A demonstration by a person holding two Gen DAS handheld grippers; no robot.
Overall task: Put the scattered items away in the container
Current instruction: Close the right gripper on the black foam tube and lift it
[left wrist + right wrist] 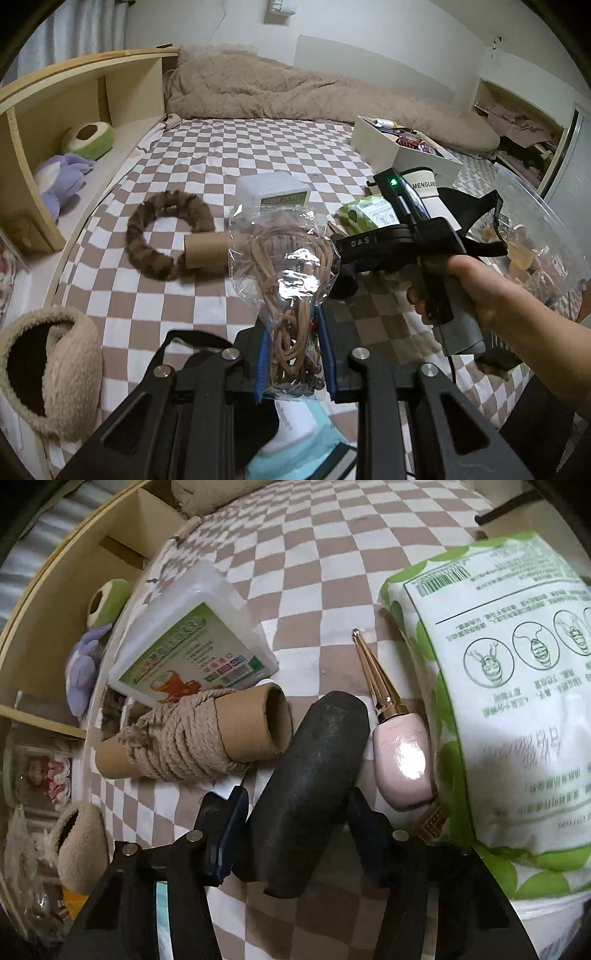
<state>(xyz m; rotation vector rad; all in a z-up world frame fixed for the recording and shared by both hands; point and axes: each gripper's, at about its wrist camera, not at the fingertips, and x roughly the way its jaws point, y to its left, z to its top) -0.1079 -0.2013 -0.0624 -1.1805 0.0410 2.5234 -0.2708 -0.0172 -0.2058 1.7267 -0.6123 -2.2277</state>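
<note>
My left gripper is shut on a clear plastic bag of brown cord, held above the checkered bed. My right gripper is shut on a dark grey oblong object, low over the bed; it also shows in the left wrist view, held by a hand. A cardboard tube wound with rope, a white plastic box with a green label, a pink bottle with a gold cap and a green-and-white pack lie around it. A white container with items stands at the back right.
A furry brown ring lies on the bed to the left. A beige fleecy pouch sits at the near left. A wooden shelf with plush toys runs along the left. A beige blanket lies at the back. A clear plastic bin stands at the right.
</note>
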